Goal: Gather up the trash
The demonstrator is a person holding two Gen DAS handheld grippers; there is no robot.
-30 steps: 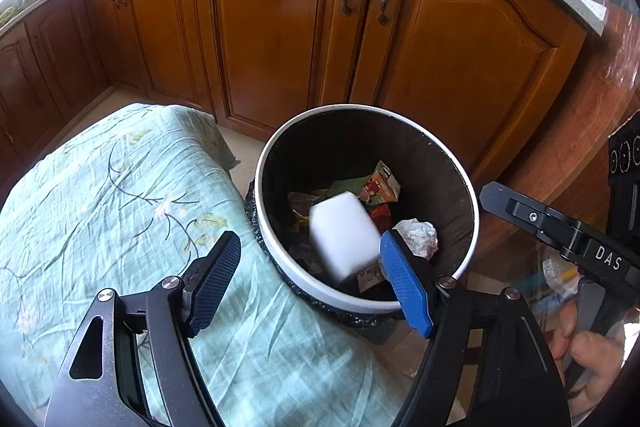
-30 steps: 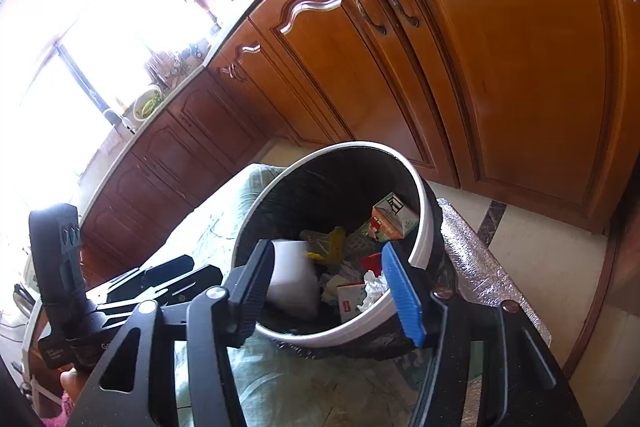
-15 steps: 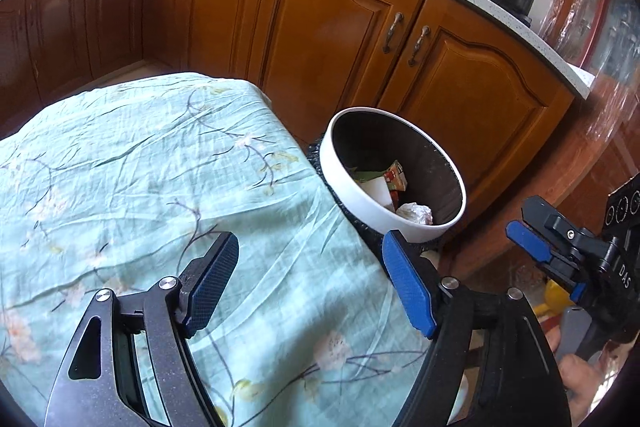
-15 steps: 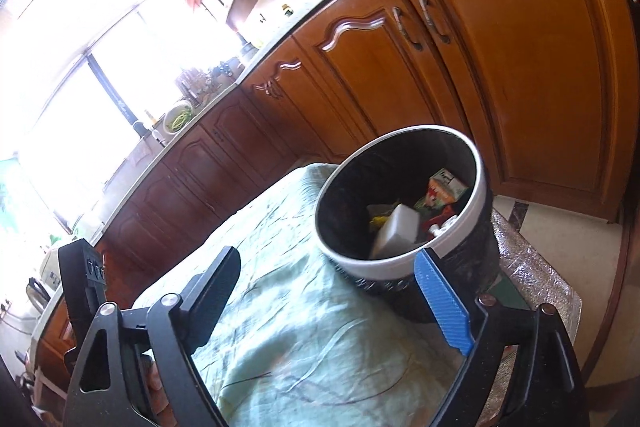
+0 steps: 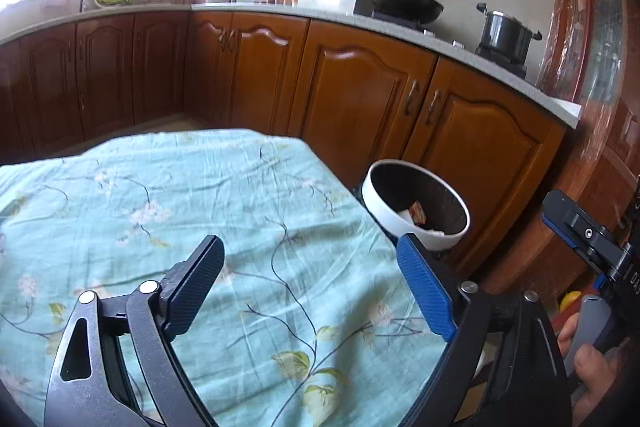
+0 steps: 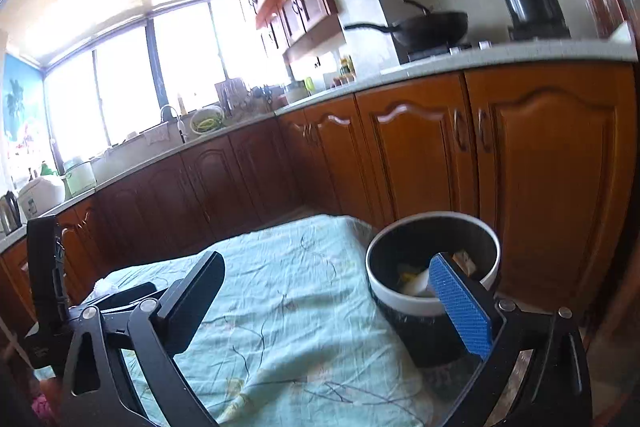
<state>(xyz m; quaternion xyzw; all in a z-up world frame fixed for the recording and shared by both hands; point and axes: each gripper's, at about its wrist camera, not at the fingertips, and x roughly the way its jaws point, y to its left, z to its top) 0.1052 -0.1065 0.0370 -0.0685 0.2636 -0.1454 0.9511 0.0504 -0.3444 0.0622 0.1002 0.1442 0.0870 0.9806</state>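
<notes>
Trash (image 5: 416, 215): already lying inside white-rimmed bin (image 6: 404, 301) beside floral tablecloth (image 5: 224, 203), near wooden cabinets (image 5: 360, 107). Left gripper (image 5: 312, 283) and right gripper (image 6: 338, 301): jaws just opened wide, nothing between them. No further litter visible on cloth; likely nothing left, or more lying out of view.

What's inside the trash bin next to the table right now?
The trash bin holds a white block, a small printed carton and something yellow. Its near wall and the right gripper's blue finger hide whatever lies deeper.
</notes>
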